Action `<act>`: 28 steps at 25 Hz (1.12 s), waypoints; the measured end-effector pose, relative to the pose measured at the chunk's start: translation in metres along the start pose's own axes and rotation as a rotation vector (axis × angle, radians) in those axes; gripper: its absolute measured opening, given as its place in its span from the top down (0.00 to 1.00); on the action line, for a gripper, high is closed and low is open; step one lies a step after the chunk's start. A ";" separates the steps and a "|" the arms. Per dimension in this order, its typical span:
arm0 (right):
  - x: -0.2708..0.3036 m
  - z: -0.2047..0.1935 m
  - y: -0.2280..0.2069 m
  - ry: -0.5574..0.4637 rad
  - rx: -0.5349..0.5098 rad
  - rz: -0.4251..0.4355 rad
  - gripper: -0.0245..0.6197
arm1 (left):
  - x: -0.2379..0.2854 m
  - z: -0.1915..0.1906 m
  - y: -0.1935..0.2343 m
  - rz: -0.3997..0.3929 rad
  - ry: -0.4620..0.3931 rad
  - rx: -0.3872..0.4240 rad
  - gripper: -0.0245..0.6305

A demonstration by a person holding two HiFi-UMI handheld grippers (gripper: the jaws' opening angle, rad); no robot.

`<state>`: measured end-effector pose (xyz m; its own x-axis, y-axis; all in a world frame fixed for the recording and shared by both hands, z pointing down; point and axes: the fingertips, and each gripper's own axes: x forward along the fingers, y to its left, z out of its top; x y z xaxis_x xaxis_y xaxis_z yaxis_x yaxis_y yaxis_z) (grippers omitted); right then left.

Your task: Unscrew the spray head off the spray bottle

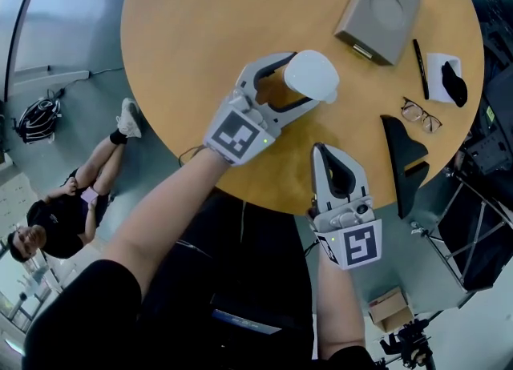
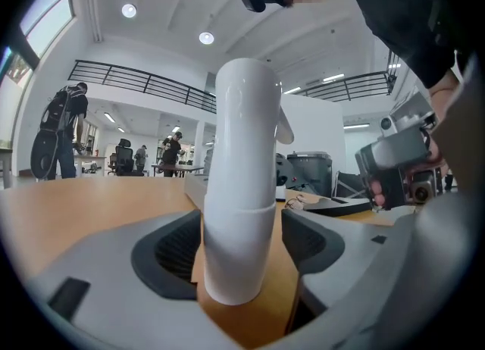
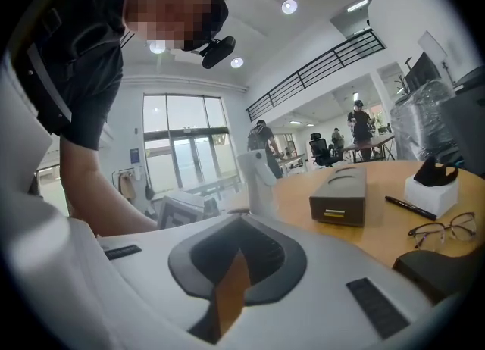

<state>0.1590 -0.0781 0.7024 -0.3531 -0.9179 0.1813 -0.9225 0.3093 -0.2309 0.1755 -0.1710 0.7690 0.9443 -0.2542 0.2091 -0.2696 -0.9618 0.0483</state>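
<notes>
**Left claw wide open around the spray bottle, right claw closed**

Your left claw (image 1: 309, 80) has its jaws spread either side of the upright white spray bottle (image 2: 241, 189), pads not pressing it. The bottle stands on the counter (image 1: 200, 40) near its front edge. Your right claw (image 1: 321, 152) is closed and empty, its tip at that edge. There's bare wood on the left; the grey box (image 1: 381, 10) and glasses (image 1: 420, 114) are on the right.

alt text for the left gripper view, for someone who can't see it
A white plastic spray bottle stands upright on a wooden table, between the open grey jaws of the left gripper, not yet gripped.
</notes>
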 end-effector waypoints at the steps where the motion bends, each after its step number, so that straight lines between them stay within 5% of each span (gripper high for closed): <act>1: -0.001 0.000 -0.002 -0.006 0.010 -0.005 0.96 | 0.004 0.000 -0.001 -0.002 0.002 0.010 0.42; 13: -0.013 0.001 0.004 -0.029 0.051 -0.001 0.96 | 0.010 0.005 -0.013 -0.070 -0.011 0.030 0.51; 25: -0.030 0.116 0.077 -0.066 -0.020 0.142 0.96 | -0.084 0.103 -0.026 -0.081 0.063 -0.019 0.51; 28: -0.032 0.152 0.104 -0.047 -0.047 0.206 0.88 | -0.111 0.137 -0.030 -0.063 0.075 -0.012 0.51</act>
<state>0.0979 -0.0540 0.5273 -0.5282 -0.8444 0.0897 -0.8383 0.5017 -0.2134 0.1043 -0.1281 0.6104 0.9429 -0.1843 0.2774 -0.2127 -0.9742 0.0758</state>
